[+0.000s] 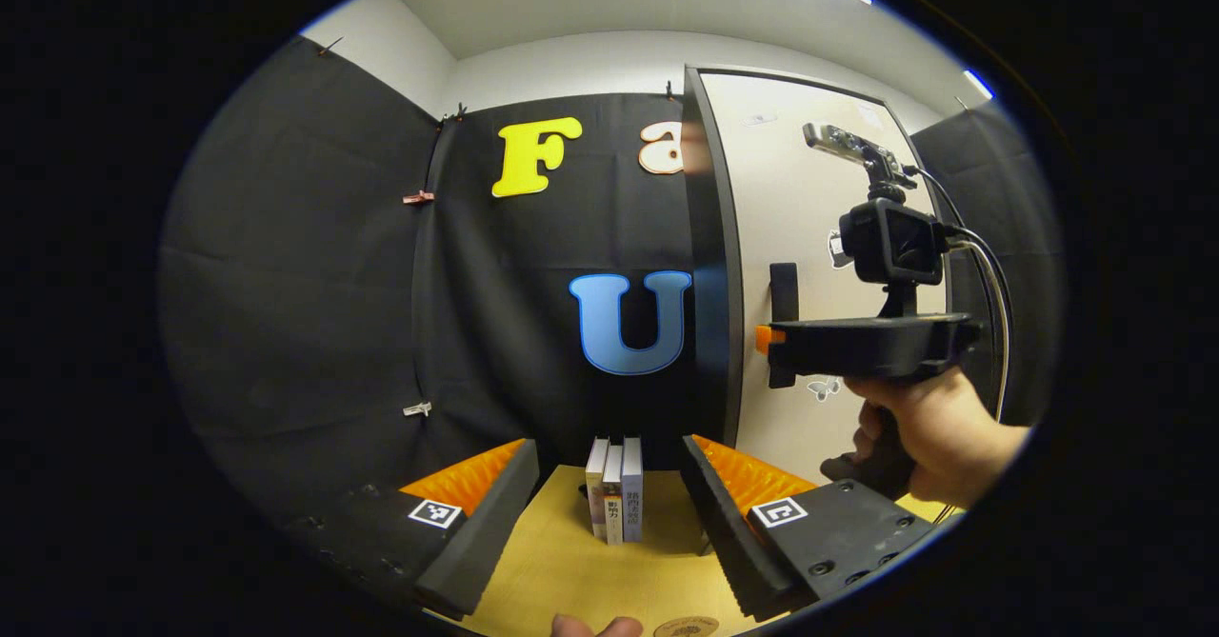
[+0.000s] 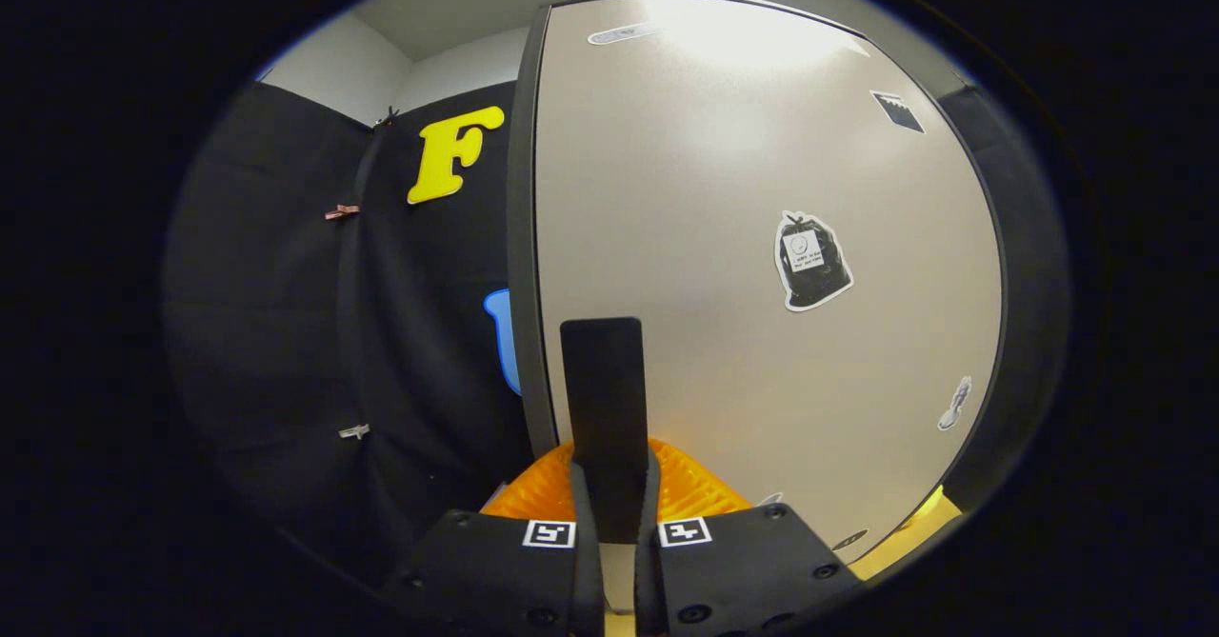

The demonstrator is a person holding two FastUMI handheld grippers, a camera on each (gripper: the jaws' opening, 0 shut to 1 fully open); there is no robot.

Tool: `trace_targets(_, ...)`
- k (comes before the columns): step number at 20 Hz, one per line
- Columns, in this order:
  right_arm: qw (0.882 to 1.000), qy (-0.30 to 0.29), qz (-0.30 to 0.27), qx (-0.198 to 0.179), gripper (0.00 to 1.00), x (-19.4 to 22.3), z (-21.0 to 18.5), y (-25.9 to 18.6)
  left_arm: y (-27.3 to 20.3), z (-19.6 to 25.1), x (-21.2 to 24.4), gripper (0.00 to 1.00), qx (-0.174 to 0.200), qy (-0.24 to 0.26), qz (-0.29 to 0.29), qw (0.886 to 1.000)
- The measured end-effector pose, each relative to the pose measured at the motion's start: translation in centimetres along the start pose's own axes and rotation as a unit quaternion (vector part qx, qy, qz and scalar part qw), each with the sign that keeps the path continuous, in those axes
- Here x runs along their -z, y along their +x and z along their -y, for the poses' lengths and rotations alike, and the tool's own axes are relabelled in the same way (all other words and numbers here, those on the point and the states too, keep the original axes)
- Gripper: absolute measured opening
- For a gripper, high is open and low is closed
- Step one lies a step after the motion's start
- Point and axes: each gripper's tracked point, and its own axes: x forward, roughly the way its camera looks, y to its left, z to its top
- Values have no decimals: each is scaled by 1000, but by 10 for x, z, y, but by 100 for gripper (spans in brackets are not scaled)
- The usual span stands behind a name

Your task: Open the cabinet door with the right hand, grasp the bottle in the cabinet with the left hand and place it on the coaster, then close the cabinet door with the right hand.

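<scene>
A: Status of R gripper [image 2: 609, 513]?

B: Clenched on the cabinet door handle [image 2: 602, 399], one finger each side of the black bar, pressing it. Handle is a vertical strip, long axis up-down, sitting near the door's [image 2: 762, 237] free left edge as seen in the right gripper view. In the left gripper view the same gripper shows side-on at the handle, with the hand [image 1: 938, 432] holding it.

A: So which way does the pull go?

B: My read: hinge is on the far right side of the door, so the free edge must swing out toward the person, w/ the gripper tracing an arc, not a straight pull. Door looks about shut or barely cracked; can't tell which.

A: L gripper [image 1: 609, 485]?

B: Released, fingers spread wide, nothing between them. It hangs over the counter [image 1: 571, 570], pointed at some upright books [image 1: 615, 489] ahead. Door lies to its right.

A: Bottle?

B: Presumably behind the door, inside cabinet. Coaster [image 1: 686, 627] lies on the counter at the bottom edge, just below L gripper, so L is the nearer one for the drop-off.
</scene>
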Motion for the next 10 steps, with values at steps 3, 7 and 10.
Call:
trace_targets(3, 1000, -11, -1, -15, 17, 0, 0, -9, -4, 6, -9, 94, 1, 1, 7, 1000)
trace_targets(7, 999, -6, -2, -49, 17, -8, -13, -42, -17, 10, -18, 94, -5, -4, 21, 1000)
trace_targets(10, 998, -4, 0, -70, 17, -10, -10, -62, -27, 13, -21, 95, -7, -17, 23, 1000)
